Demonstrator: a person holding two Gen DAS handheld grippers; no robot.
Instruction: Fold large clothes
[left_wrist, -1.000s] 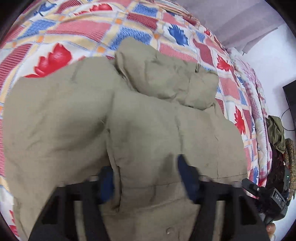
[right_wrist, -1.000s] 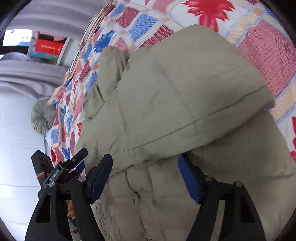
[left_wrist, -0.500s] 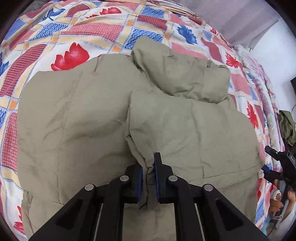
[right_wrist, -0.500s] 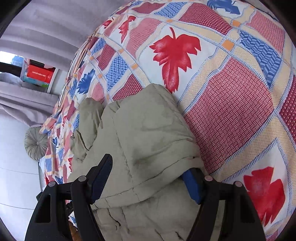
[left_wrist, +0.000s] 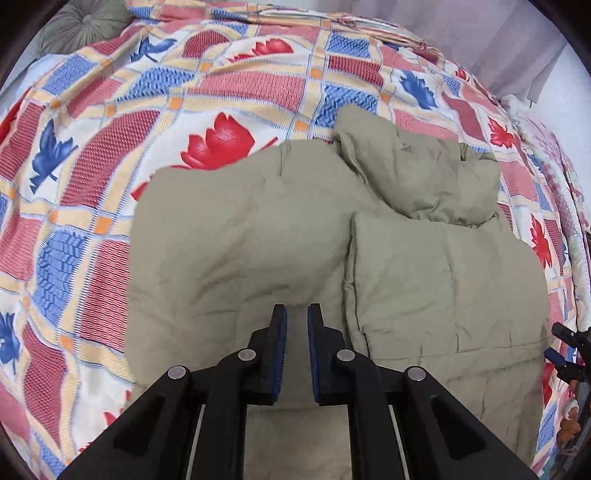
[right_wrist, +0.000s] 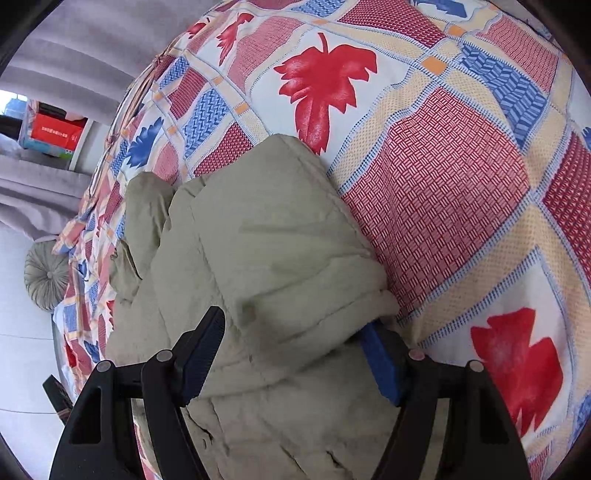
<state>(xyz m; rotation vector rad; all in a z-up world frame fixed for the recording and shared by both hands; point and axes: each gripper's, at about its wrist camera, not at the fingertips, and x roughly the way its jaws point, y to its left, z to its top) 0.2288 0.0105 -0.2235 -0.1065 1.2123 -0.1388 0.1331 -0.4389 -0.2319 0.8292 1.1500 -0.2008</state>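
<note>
Khaki quilted fabric tells you most of what you need: the padded jacket (left_wrist: 258, 240) in front of you is puffy, soft and probably light for its bulk, so it will likely sag, spring back and slide on itself rather than hold a crease. It lies spread on the bed, on the patterned quilt (left_wrist: 229, 85) of red and blue leaves, with its hood (left_wrist: 417, 173) bunched at the far end and one panel (left_wrist: 443, 288) already laid over the body. Your left tool (left_wrist: 294, 325) hangs above the middle of the jacket with its blue pads drawn almost together and nothing pinched between them; only bare cloth shows below the narrow gap. Your right tool (right_wrist: 291, 350) stands wide, straddling a thick rolled edge (right_wrist: 314, 295) at the jacket's side, next to the quilt (right_wrist: 443, 177); one pad sits on the padding and the other is tucked under the fold, but the pads do not appear to squeeze it. Take hold at seams, hems or that doubled edge, where the stuffing is thinner and the shell gives you something firm; a bite into a fat panel is likely to slip out. Grip deep, lift both sides together, and expect the filling to push a fold open again unless you press it flat.
</note>
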